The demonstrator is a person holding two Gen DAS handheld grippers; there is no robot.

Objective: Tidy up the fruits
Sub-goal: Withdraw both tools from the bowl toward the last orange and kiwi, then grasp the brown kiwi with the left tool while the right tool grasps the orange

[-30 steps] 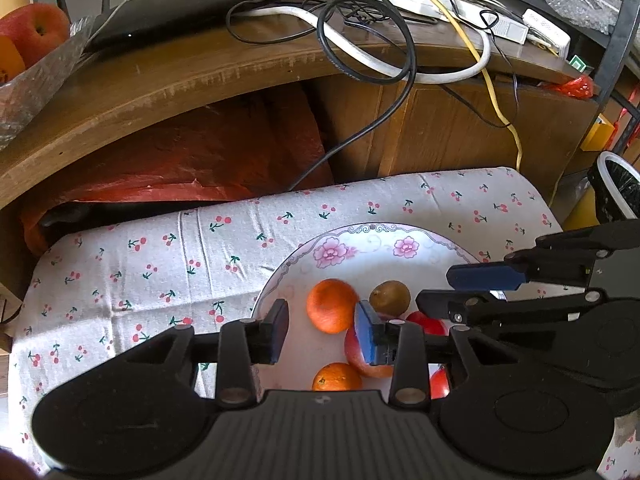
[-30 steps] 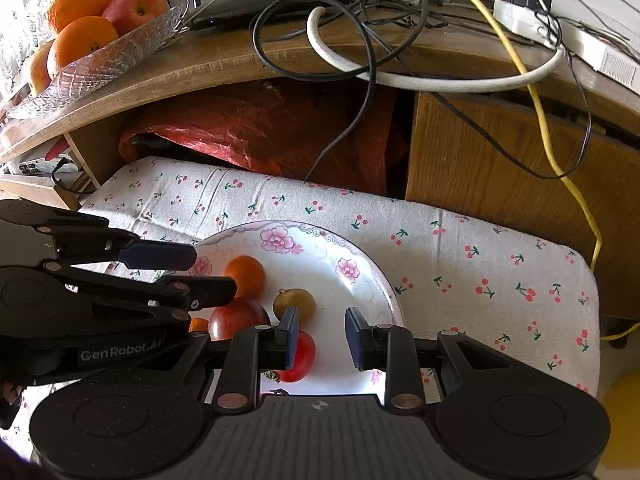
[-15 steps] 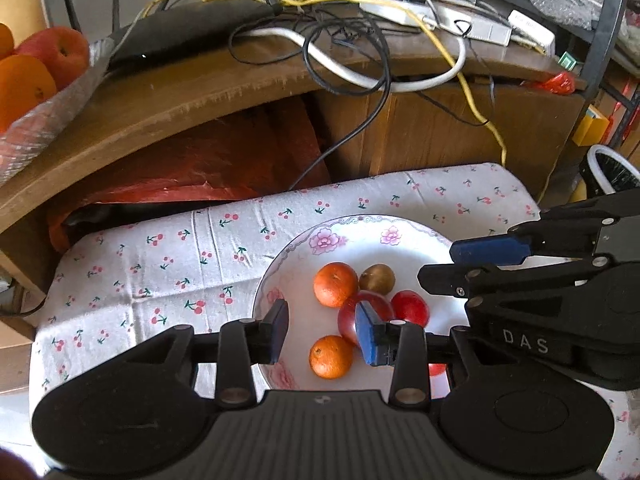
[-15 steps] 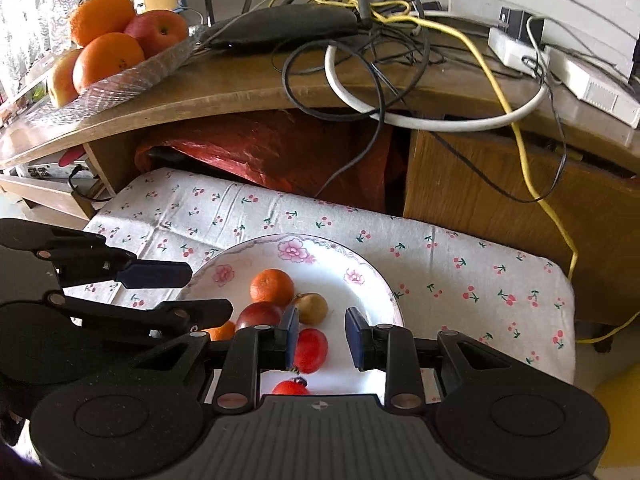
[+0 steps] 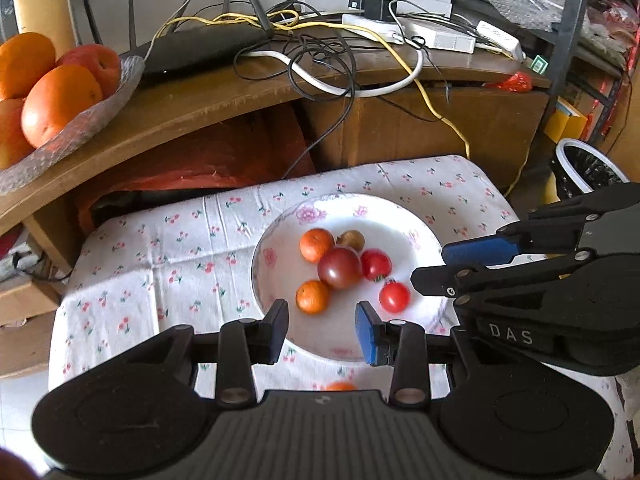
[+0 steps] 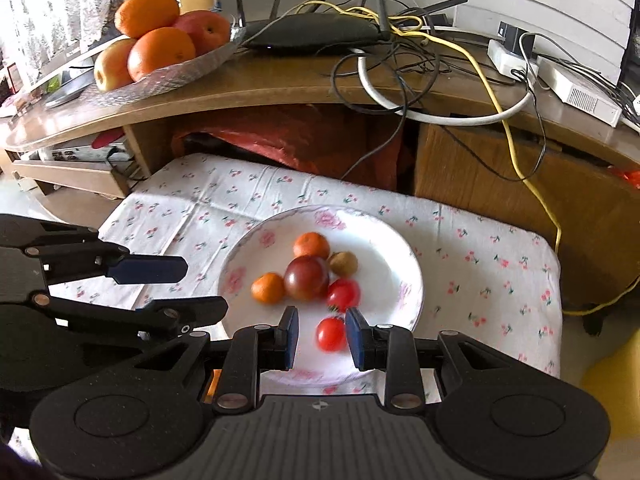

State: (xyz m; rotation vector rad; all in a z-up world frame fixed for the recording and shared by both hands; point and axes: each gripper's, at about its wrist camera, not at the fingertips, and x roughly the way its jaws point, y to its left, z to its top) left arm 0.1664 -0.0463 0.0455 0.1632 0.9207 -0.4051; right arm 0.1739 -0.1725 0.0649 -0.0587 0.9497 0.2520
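A white floral plate rests on a cherry-print cloth. It holds two small oranges, a dark red plum, a brown kiwi-like fruit and two red tomatoes. My left gripper hovers open over the plate's near edge, holding nothing. My right gripper is open too, above the plate, with the nearest tomato seen between its fingers. Another orange piece peeks out below the left gripper.
A glass dish with big oranges and apples sits on the wooden desk behind, beside a black router and tangled cables. Red plastic fills the space under the desk. A bin stands at the far right.
Both grippers have pulled back and risen from the plate, so the fruit looks smaller and farther off. Their jaws stay open as before. The fruit has not moved.
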